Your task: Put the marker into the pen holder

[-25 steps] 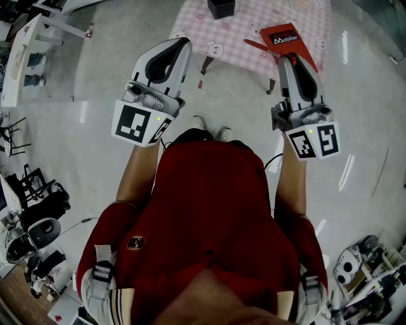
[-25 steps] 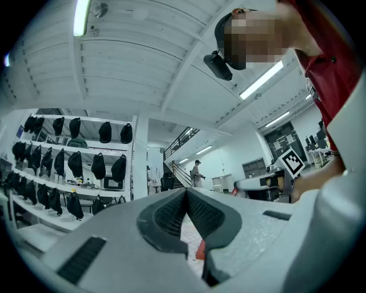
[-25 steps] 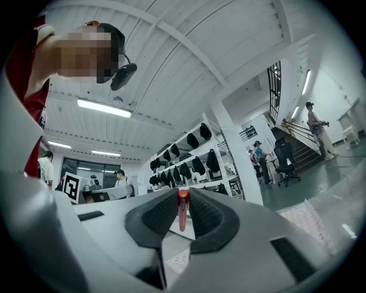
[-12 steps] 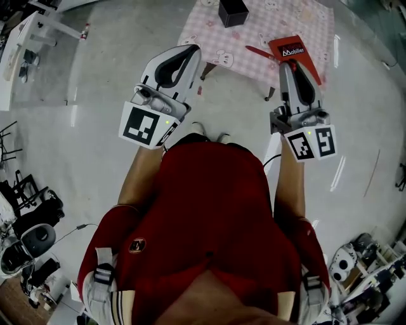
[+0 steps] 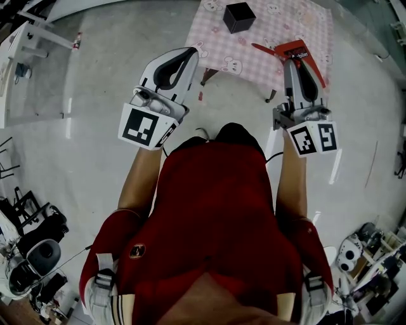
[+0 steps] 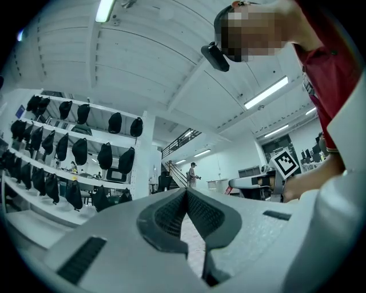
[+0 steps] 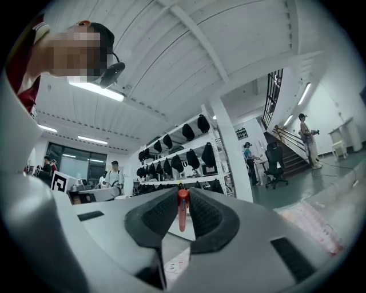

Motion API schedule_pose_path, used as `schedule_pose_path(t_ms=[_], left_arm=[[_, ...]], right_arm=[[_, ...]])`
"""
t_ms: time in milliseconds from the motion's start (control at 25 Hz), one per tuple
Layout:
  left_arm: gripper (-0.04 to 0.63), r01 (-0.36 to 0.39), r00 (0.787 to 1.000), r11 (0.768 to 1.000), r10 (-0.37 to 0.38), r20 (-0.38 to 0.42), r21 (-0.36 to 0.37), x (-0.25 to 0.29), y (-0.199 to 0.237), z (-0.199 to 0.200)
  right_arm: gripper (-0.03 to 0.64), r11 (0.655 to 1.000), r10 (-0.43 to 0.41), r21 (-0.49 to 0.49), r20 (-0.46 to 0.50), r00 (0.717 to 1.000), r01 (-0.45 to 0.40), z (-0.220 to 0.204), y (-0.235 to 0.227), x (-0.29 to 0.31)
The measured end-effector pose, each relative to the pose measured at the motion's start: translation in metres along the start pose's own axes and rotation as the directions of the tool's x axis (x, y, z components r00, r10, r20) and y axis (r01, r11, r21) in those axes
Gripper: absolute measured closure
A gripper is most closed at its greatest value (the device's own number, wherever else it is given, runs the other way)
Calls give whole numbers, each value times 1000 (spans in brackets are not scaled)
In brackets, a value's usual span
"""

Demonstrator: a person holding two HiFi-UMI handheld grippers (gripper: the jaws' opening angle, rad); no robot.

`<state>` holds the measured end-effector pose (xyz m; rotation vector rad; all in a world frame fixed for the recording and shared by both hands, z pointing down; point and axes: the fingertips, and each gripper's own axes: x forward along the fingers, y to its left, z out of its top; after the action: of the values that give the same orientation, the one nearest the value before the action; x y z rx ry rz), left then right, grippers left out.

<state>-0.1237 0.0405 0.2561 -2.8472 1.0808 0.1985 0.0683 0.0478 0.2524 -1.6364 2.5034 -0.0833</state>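
Note:
A black cube-shaped pen holder (image 5: 239,17) stands on the pink checked table (image 5: 266,28) at the top of the head view. My right gripper (image 5: 297,58) hangs over the table's near edge, shut on a red marker (image 5: 265,50) that sticks out sideways to the left. In the right gripper view the marker (image 7: 182,209) stands upright, pinched between the two dark pads of the right gripper (image 7: 182,197). My left gripper (image 5: 190,52) hovers at the table's near-left corner, and the left gripper view shows the left gripper (image 6: 186,194) with its pads meeting at the tips, nothing between them.
A red booklet (image 5: 301,47) lies on the table beneath the right gripper. Table legs (image 5: 207,65) stand below the cloth's edge. Grey floor surrounds the person. Equipment clutter (image 5: 32,247) sits at the lower left, and shelves with dark bags (image 6: 68,149) line the room.
The table and pen holder have slid lower in the head view, closer to both grippers. The right gripper with the marker now reaches over the table edge. Jaws are unchanged.

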Motion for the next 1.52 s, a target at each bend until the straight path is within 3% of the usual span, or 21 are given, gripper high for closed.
schedule_pose_path(t_ms=[440,1080,1520], left_arm=[[588,-20,1000,999,20,-1,-38,9,44,-14],[588,-40,997,999,39,-62,-5,79,86,-40],[588,-87,990,996,87,-115,6,139,101,-66]], right_arm=[[561,999,-46,-28,-30,998,45,-17,-21,50],[561,998,-61,-5,-79,995,60,-60,-98,122],[561,1000,-11,25,-135,991,14,-99,-153,158]])
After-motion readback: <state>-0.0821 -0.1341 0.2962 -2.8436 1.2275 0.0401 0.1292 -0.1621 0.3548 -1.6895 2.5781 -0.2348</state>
